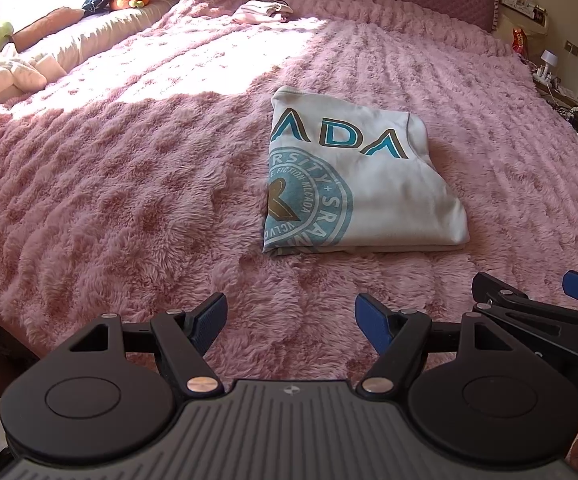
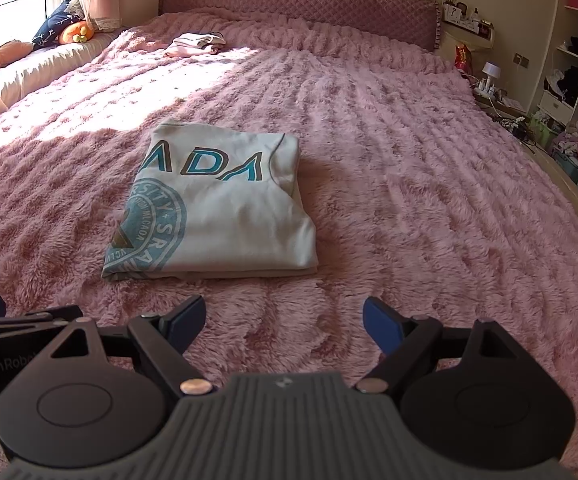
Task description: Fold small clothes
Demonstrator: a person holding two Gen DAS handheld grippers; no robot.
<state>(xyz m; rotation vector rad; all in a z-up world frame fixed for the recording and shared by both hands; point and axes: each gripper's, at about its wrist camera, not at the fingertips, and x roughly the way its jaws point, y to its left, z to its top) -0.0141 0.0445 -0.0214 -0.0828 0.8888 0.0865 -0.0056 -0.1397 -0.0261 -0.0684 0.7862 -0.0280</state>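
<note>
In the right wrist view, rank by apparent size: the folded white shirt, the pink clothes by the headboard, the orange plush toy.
1. Folded white shirt, but it's nearest.
2. Pink clothes.
3. Orange plush toy, partly hidden, so unsure against the pink clothes.

My left gripper (image 1: 291, 322) and right gripper (image 2: 284, 322) look alike: black linkage arms, blue finger pads (image 1: 209, 320), silver pivot screws. Each has a ribbed grey body. "GenRobo" lettering marks one housing.

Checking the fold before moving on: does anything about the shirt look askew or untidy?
Mostly neat. The folded shirt lies flat on the pink blanket, though its near left corner bulges slightly and layer edges peek out underneath. Both grippers are open, clear of it.
</note>
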